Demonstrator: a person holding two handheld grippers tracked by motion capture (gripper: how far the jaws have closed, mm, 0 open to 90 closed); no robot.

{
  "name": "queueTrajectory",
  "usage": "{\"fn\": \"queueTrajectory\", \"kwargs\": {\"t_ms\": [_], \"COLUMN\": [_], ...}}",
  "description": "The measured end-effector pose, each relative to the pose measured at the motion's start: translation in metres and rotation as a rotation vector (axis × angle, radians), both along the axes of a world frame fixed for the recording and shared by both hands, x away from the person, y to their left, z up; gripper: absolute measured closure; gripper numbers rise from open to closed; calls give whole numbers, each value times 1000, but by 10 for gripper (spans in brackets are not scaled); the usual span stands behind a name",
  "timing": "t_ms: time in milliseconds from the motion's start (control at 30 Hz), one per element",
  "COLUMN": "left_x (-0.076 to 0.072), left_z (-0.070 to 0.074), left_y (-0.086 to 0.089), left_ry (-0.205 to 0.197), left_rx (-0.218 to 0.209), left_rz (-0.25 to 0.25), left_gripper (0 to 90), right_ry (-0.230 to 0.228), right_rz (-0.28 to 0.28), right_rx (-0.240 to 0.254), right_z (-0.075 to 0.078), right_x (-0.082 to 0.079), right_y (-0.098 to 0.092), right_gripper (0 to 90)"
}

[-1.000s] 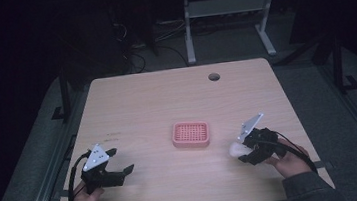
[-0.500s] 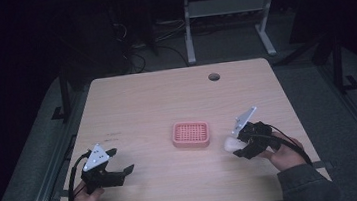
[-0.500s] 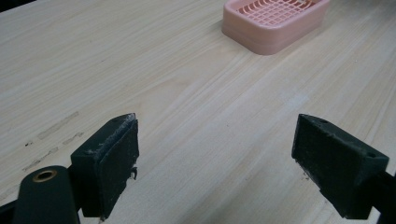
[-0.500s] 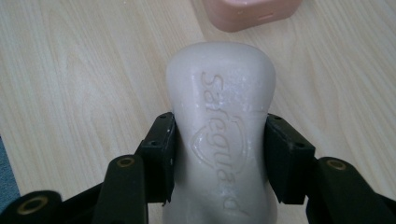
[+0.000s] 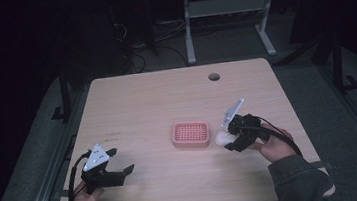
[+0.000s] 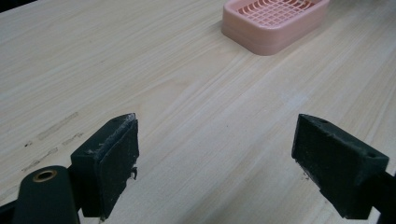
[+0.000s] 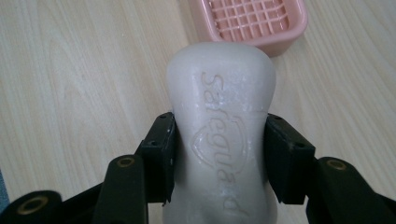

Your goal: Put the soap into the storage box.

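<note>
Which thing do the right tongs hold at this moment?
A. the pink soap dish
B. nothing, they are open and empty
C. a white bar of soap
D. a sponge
C: in the right gripper view the right tongs are closed on a white bar of soap with embossed letters, one jaw on each side, while the pink soap dish lies apart on the table beyond it.

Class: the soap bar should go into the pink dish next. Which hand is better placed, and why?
Right. Its tool already grips the soap bar beside the pink dish; the left tool is open, empty, farther off.
</note>
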State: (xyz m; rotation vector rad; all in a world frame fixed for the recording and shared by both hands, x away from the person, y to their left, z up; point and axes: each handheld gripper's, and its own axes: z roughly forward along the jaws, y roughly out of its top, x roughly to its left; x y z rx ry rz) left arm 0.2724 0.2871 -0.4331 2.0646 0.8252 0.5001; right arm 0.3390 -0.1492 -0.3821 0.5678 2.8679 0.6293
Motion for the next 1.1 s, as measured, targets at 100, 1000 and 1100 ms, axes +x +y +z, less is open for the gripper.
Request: {"fn": "queueTrajectory", "kwargs": {"t_ms": [100, 1000, 1100], "left_x": [0, 0, 0], "left_z": [0, 0, 0], "left_y": [0, 1, 1], "left_ry": [2, 3, 2], "left_rx": [-3, -9, -10], "left_rz": [3, 4, 5], "left_gripper": [145, 145, 145], "right_ry": [1, 21, 22], "right_rz": [5, 52, 57], "right_rx": [-4, -3, -12], "right_z": [2, 13, 12], "right_x": [3, 35, 37], "right_y": [4, 45, 49], "right_gripper": [489, 489, 489]}}
